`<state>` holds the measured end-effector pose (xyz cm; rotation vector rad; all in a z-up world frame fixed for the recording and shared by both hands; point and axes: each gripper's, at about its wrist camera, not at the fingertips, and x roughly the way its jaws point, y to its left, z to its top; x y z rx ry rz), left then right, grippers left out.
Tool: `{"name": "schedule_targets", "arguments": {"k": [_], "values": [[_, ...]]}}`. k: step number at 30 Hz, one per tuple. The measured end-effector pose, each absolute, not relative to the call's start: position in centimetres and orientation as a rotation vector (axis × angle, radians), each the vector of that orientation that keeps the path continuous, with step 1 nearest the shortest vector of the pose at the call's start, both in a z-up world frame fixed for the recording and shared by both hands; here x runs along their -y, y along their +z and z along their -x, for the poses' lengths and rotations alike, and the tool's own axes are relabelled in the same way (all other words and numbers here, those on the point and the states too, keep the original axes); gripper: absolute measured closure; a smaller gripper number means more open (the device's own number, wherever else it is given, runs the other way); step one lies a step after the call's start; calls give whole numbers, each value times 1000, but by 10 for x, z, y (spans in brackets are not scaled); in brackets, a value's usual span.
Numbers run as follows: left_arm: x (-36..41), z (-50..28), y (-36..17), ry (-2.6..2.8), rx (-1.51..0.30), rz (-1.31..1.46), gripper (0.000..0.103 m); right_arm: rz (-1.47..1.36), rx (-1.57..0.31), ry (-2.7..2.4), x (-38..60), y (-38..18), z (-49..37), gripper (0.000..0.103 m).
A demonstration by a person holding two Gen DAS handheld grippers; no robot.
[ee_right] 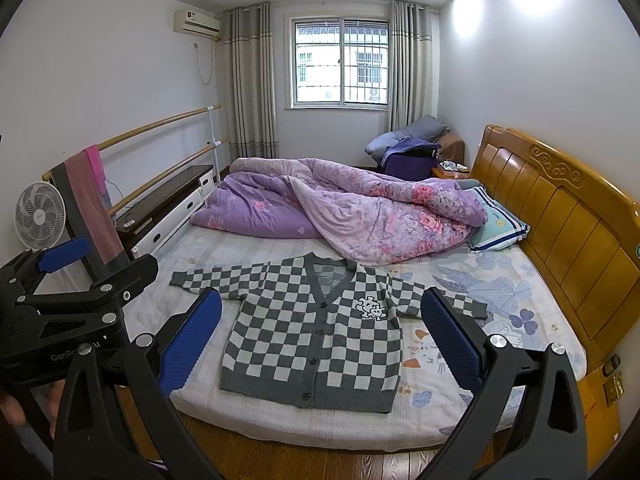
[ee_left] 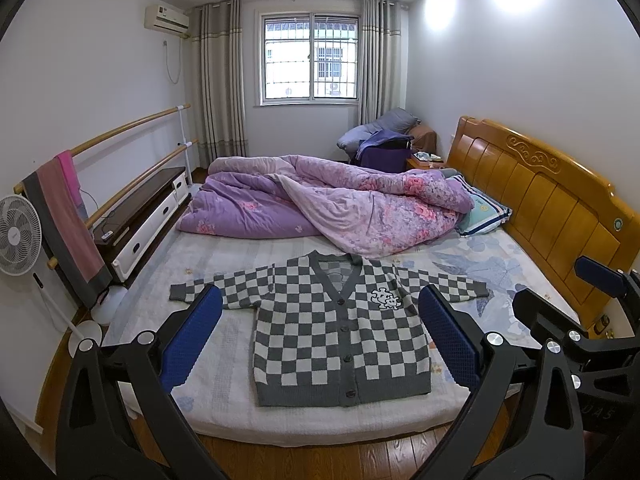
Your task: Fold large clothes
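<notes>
A grey and white checkered cardigan [ee_left: 336, 328] lies flat on the bed, front up, buttoned, both sleeves spread out sideways. It also shows in the right wrist view [ee_right: 316, 340]. My left gripper [ee_left: 320, 340] is open and empty, held above the floor in front of the bed's near edge, apart from the cardigan. My right gripper [ee_right: 320, 340] is open and empty, beside the left one. The right gripper also shows at the right edge of the left wrist view [ee_left: 592, 320], and the left gripper at the left edge of the right wrist view [ee_right: 72, 292].
A rumpled purple floral quilt [ee_left: 320, 204] and a pillow [ee_left: 484, 208] lie on the far half of the bed. The wooden headboard [ee_left: 540, 204] is at the right. A fan [ee_left: 16, 236], a towel rail [ee_left: 120, 136] and a low cabinet [ee_left: 144, 216] stand at the left.
</notes>
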<state>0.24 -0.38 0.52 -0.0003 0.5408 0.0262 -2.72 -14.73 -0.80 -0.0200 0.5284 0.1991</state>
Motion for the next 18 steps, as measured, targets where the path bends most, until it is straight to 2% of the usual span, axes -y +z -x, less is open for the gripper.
{"name": "schedule_targets", "arguments": {"k": [18], "values": [[4,-2,1,28,-548,4,5,6,-533,210,149,-16,27,7]]}}
